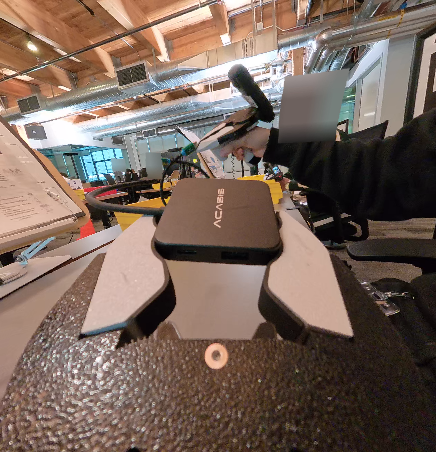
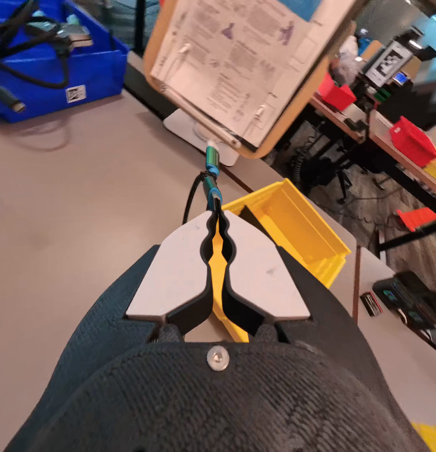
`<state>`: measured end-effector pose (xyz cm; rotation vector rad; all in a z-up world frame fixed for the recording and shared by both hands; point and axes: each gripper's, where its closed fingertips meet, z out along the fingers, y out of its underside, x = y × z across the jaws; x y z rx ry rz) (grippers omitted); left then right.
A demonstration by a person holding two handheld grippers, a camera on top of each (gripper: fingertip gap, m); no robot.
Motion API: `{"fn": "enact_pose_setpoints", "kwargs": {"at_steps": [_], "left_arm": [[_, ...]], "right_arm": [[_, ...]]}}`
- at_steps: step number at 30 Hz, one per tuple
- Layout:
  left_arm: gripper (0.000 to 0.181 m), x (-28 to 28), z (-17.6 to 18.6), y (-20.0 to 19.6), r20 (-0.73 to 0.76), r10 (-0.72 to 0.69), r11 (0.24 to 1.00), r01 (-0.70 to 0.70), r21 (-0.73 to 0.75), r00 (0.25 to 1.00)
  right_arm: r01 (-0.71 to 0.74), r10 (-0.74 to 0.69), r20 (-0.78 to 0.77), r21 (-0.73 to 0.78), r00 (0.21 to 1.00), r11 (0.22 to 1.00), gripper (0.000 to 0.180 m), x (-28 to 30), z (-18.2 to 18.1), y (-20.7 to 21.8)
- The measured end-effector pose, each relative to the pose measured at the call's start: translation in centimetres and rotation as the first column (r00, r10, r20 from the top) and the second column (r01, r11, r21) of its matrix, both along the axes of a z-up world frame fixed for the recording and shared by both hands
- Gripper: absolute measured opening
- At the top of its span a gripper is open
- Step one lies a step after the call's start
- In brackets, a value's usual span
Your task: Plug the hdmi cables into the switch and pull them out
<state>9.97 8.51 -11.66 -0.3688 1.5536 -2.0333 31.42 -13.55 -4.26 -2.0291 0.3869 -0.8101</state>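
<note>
In the left wrist view my left gripper (image 1: 217, 220) is shut on the black switch box (image 1: 219, 210), one finger on each side, holding it above the grey table (image 1: 28, 318). A thick black cable (image 1: 102, 198) leaves the switch's far left side and loops left. The switch's near face shows two free ports. My right gripper (image 1: 200, 144), held by a hand, hovers beyond the switch, shut on a thin black cable with green and blue plugs (image 1: 187, 150). In the right wrist view my right gripper (image 2: 218, 215) pinches that cable just behind one plug (image 2: 213, 193); a second plug (image 2: 212, 159) hangs beyond.
A yellow bin (image 2: 292, 227) sits under and right of the right gripper; it also shows behind the switch (image 1: 136, 210). A blue bin (image 2: 53, 68) with several cables stands far left. A tilted document stand (image 2: 236, 73) is ahead. Red bins (image 2: 412, 144) sit on another table.
</note>
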Motion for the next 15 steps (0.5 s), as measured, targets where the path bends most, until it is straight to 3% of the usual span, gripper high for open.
{"fn": "enact_pose_setpoints", "kwargs": {"at_steps": [7, 11, 15], "left_arm": [[0.085, 0.0, -0.2, -0.3, -0.002, -0.007, 1.000, 0.007, 0.015, 1.000], [0.085, 0.0, -0.1, -0.3, -0.002, -0.011, 1.000, 0.011, 0.011, 1.000], [0.085, 0.0, -0.3, -0.3, -0.004, -0.006, 1.000, 0.006, 0.020, 1.000]], "right_arm": [[0.077, -0.071, -0.064, 0.100, 0.995, 0.992, 0.001, 3.9, 2.8, -4.1], [0.044, 0.011, -0.204, 0.260, 0.979, 0.965, 0.000, 5.7, 1.6, -4.0], [0.099, 0.038, -0.309, 0.416, 0.950, 0.904, 0.000, 7.9, -0.2, -4.0]]}}
